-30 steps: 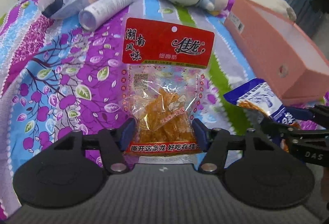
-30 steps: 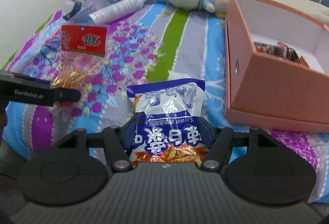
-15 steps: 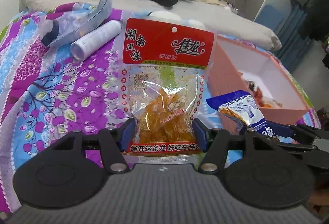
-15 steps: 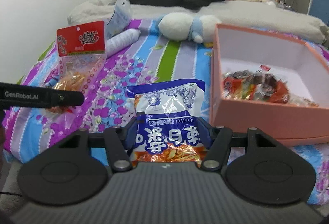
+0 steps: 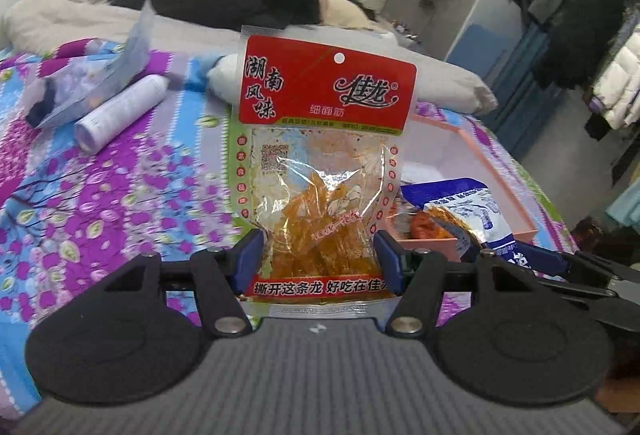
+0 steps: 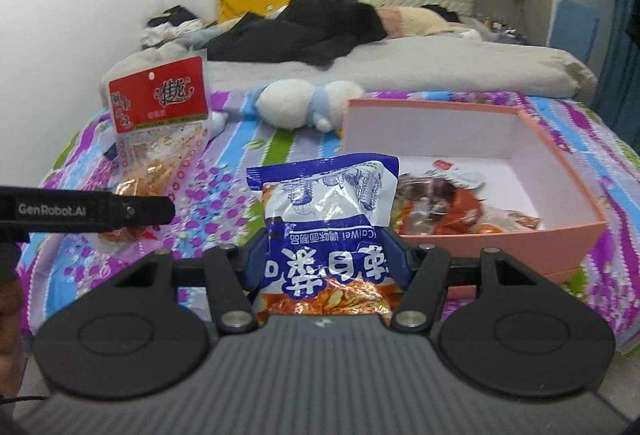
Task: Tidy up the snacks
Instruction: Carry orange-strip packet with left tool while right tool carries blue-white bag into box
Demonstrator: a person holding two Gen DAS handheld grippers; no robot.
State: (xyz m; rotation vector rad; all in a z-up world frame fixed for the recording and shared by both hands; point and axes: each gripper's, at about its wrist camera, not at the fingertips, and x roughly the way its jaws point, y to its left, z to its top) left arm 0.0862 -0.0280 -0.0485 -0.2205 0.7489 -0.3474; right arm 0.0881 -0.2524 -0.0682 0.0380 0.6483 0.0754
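My left gripper (image 5: pixel 318 255) is shut on a clear snack packet with a red header (image 5: pixel 324 95), held upright above the bed; the same packet (image 6: pixel 160 103) shows at the left of the right wrist view. My right gripper (image 6: pixel 326 255) is shut on a blue and white snack bag (image 6: pixel 324 191), which also shows at the right of the left wrist view as the blue bag (image 5: pixel 464 203). A pink open box (image 6: pixel 560 231) with several wrapped snacks (image 6: pixel 440 203) inside sits on the bed, just right of and beyond the blue bag.
The bed has a flowered purple and blue sheet (image 5: pixel 100 195). On it lie a white tube (image 5: pixel 120 111), a clear plastic bag (image 5: pixel 100 83) and a white and blue plush toy (image 6: pixel 308 103). Dark clothes (image 6: pixel 304 27) and a grey duvet (image 6: pixel 440 67) lie behind.
Both grippers have risen with their packets still held and now look more level. The box's inside and the head of the bed have come into view.
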